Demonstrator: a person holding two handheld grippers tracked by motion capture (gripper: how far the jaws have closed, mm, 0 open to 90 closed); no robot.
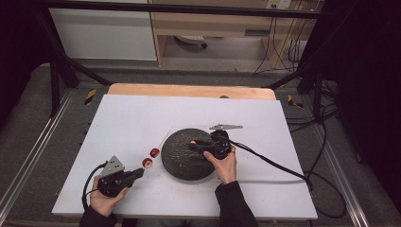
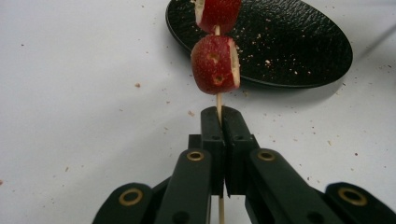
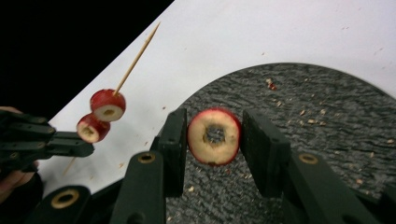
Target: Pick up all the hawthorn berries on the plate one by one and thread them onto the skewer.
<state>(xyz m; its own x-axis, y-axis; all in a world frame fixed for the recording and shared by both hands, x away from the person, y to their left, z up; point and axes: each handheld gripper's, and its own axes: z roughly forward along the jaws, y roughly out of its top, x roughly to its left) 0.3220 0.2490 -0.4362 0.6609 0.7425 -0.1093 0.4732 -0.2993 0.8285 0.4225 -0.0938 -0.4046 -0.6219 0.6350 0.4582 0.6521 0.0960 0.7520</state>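
Observation:
My left gripper (image 1: 141, 172) (image 2: 220, 115) is shut on the lower end of a thin wooden skewer (image 2: 218, 100) above the white table, left of the plate. Two red apple-like slices (image 1: 147, 162) (image 1: 154, 152) are threaded on the skewer, and its bare point aims toward the back right. In the left gripper view the nearer slice (image 2: 215, 64) sits just beyond the jaws. My right gripper (image 1: 193, 144) (image 3: 214, 136) hovers over the round black plate (image 1: 184, 165) (image 3: 317, 121), shut on a red-skinned ring slice (image 3: 214, 136) with a hole in its middle. In the right gripper view the skewer (image 3: 137, 56) shows at the left.
The white table top (image 1: 127, 118) has a wooden strip (image 1: 189, 90) along its back edge. Crumbs lie on the plate and on the table around it. The right gripper's black cable (image 1: 274, 163) trails off to the right across the table.

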